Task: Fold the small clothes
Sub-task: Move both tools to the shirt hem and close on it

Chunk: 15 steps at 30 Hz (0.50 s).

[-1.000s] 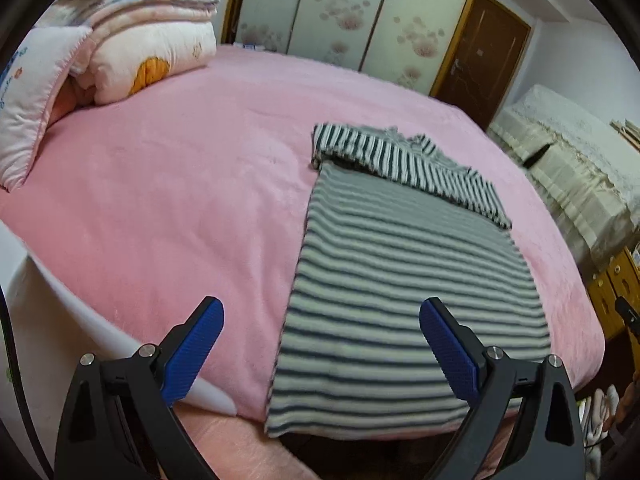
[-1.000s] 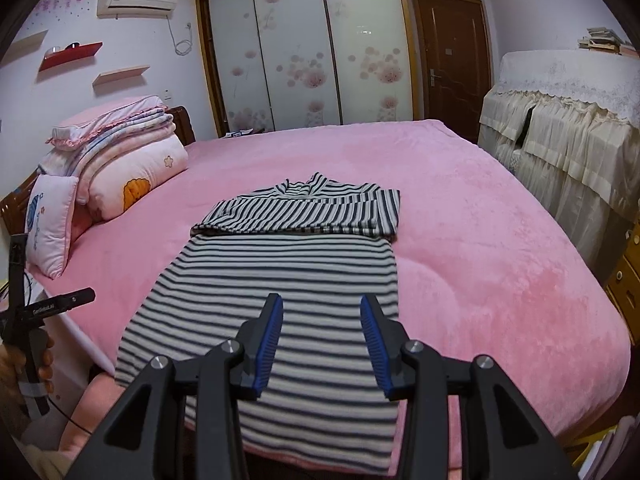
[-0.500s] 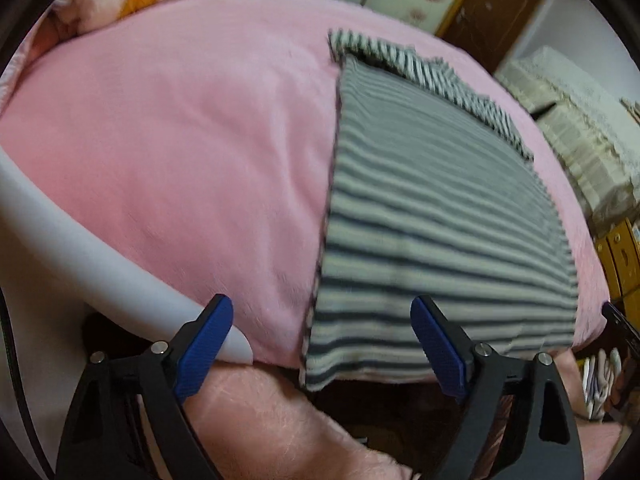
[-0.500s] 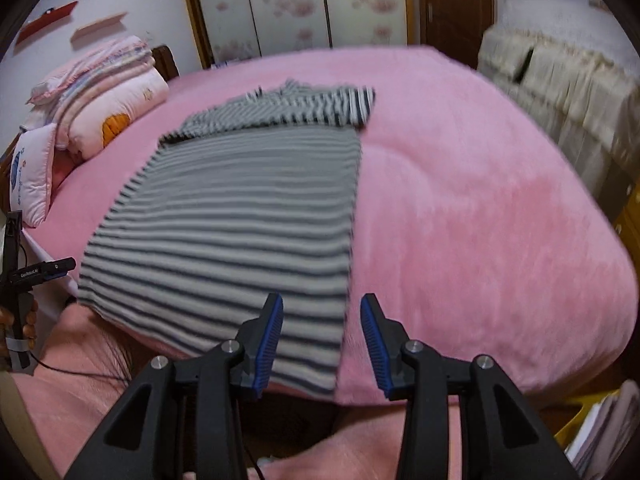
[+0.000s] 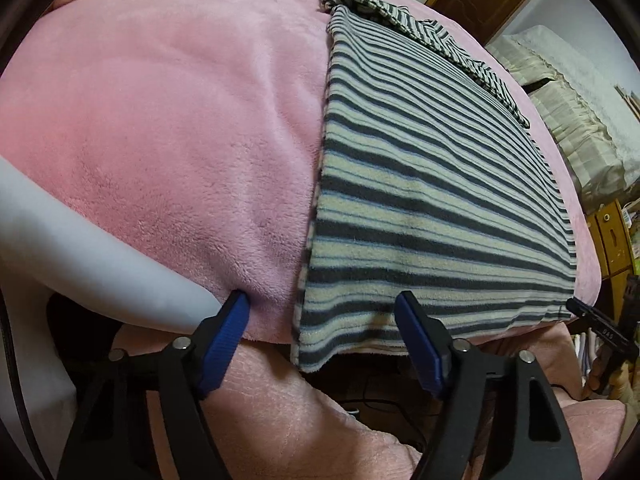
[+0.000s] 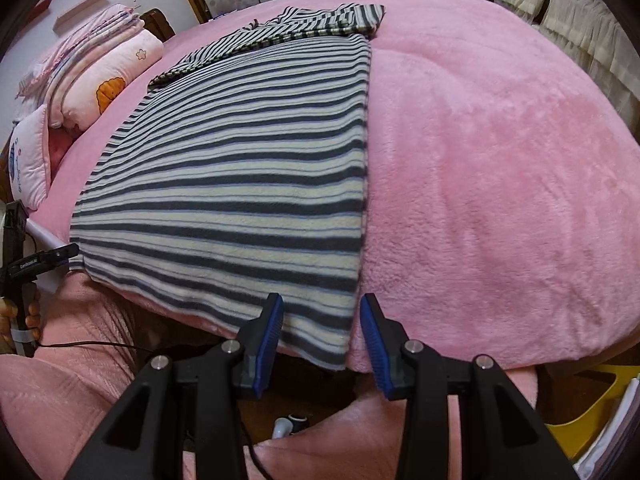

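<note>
Left gripper [image 5: 322,310] points steeply down, jaws wide apart, just been closing; nothing pressed between the blue pads [image 5: 224,340]. A cloth corner lies in the gap, untouched. Right gripper [image 6: 322,312] points steeply down, jaws partly open, pads [image 6: 270,338] clear of the cloth corner between them. In the right wrist view, fingers of the left hand [image 6: 30,316] wrap the left gripper's handle.
</note>
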Each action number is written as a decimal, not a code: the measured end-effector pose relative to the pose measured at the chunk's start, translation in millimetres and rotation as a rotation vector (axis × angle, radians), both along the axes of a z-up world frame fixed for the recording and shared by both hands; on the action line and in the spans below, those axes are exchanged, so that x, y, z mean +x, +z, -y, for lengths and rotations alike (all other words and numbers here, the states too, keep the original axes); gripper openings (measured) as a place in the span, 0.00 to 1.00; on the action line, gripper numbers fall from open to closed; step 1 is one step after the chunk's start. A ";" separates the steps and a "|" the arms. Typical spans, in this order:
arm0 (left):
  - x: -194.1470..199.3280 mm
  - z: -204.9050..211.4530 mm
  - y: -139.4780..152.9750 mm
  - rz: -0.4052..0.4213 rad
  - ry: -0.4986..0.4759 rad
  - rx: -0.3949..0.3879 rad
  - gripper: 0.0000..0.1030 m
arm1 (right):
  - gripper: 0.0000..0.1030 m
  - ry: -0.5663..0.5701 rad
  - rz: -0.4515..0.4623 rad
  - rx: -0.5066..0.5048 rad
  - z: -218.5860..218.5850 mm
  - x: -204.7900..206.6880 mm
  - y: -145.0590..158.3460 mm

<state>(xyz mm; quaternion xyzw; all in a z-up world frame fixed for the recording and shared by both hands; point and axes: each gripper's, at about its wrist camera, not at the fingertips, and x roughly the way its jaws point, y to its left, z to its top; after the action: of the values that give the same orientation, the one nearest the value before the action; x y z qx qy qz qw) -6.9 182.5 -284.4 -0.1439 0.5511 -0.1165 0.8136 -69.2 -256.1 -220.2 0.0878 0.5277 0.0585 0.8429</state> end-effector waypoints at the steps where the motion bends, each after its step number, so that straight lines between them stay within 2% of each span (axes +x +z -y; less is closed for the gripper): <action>1: 0.0 -1.7 -0.1 0.000 0.000 -0.006 0.70 | 0.36 0.005 -0.004 0.005 -1.6 0.4 -1.0; 5: 0.9 -3.7 -2.3 -0.007 -0.008 -0.031 0.66 | 0.36 0.009 -0.014 0.019 -3.9 1.7 -3.3; 8: 1.2 -3.5 -2.5 -0.014 -0.015 -0.032 0.60 | 0.27 0.000 -0.030 0.049 1.0 4.5 -7.3; 9: 1.6 -2.7 -2.0 -0.018 -0.019 -0.029 0.55 | 0.21 -0.002 -0.038 0.061 2.1 5.2 -9.2; 11: 0.5 -0.5 -0.8 -0.025 -0.032 -0.029 0.46 | 0.19 -0.002 -0.043 0.068 2.4 6.9 -10.2; 12: 1.4 2.6 -1.5 -0.036 -0.046 -0.042 0.29 | 0.16 0.002 -0.044 0.068 1.5 7.3 -10.2; 13: 2.6 5.9 -3.8 -0.057 -0.059 -0.051 0.18 | 0.13 0.010 -0.043 0.066 -0.1 7.7 -9.8; 15: 2.7 13.2 -5.4 -0.069 -0.072 -0.049 0.14 | 0.11 0.021 -0.042 0.057 -3.1 7.8 -9.3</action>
<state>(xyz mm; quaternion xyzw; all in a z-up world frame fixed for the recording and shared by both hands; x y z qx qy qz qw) -4.2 169.3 -289.8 -0.1480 0.5805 -0.1543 0.7857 -61.4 -253.1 -229.4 0.1077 0.5442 0.0807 0.8281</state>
